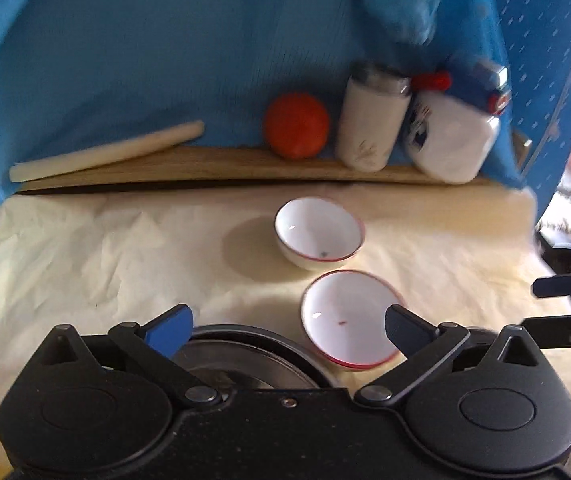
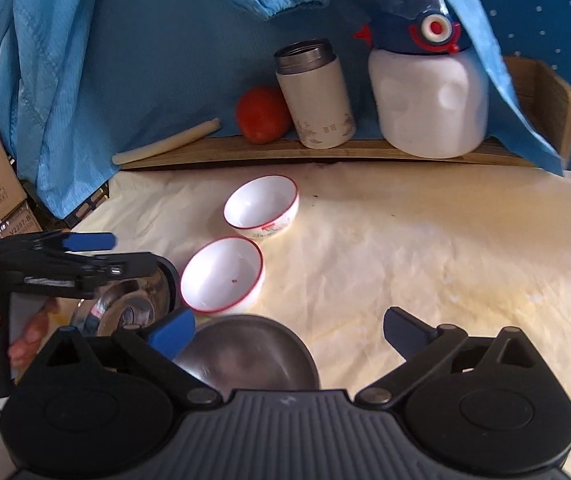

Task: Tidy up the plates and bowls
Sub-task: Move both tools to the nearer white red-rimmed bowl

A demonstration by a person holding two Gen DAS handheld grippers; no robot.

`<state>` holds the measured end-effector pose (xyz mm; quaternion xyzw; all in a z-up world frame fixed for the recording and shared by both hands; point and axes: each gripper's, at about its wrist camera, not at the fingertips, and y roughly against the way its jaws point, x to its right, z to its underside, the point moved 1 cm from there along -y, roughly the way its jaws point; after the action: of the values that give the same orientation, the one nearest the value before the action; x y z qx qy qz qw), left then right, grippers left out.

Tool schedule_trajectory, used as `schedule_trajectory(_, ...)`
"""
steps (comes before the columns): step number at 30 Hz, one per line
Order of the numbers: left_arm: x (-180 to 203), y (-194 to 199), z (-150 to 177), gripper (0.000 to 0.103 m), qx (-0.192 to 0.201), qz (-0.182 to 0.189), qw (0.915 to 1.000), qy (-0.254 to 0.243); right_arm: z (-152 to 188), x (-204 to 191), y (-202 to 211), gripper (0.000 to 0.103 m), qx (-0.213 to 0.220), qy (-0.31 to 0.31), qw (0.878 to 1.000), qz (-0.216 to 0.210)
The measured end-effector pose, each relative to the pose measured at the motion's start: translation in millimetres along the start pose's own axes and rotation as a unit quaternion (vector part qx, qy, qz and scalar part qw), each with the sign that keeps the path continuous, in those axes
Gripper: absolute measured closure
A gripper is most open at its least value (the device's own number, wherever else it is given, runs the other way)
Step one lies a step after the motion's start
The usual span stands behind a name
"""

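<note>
My left tongs (image 1: 288, 330) spread wide, empty, above steel bowl (image 1: 241, 360) at surface's near edge. Right tongs (image 2: 289, 332) spread too, over second steel bowl (image 2: 245, 356). Two white bowls (image 2: 223, 274) (image 2: 261, 206) mid-surface, lined up, likely for stacking. Thermos (image 2: 315, 96), tomato (image 2: 261, 114), jug (image 2: 429, 100), rolling pin (image 2: 165, 142) on back board, clear of work.

There were two white bowls (image 2: 261, 207) (image 2: 222, 275), two steel bowls (image 2: 245, 354) (image 2: 133, 304), two flasks (image 2: 315, 98) (image 2: 429, 92), one tomato (image 2: 262, 114) and one rolling pin (image 2: 165, 142).
</note>
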<state>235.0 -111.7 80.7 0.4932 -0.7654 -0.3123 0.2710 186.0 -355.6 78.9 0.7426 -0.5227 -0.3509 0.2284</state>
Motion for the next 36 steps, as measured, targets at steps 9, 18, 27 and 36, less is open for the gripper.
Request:
schedule_trajectory(9, -17, -44, -19, 0.001, -0.055, -0.006, 0.9983, -0.020, -21, -3, -40, 0.001, -0.029, -0.004, 0.999, -0.023)
schedule_trajectory(18, -18, -62, -20, 0.001, -0.077, -0.003, 0.9965, -0.032, -31, -12, -75, 0.001, -0.073, 0.007, 0.997, -0.014)
schedule_trajectory(27, -11, -74, -15, 0.001, -0.097, -0.006, 0.9933, -0.062, -31, -17, -88, 0.001, -0.092, -0.002, 0.996, -0.015)
schedule_trajectory(36, -11, -79, -16, 0.005, -0.102, -0.003, 0.9923, -0.069, -30, -19, -95, 0.012, -0.102, 0.000, 0.995, -0.005)
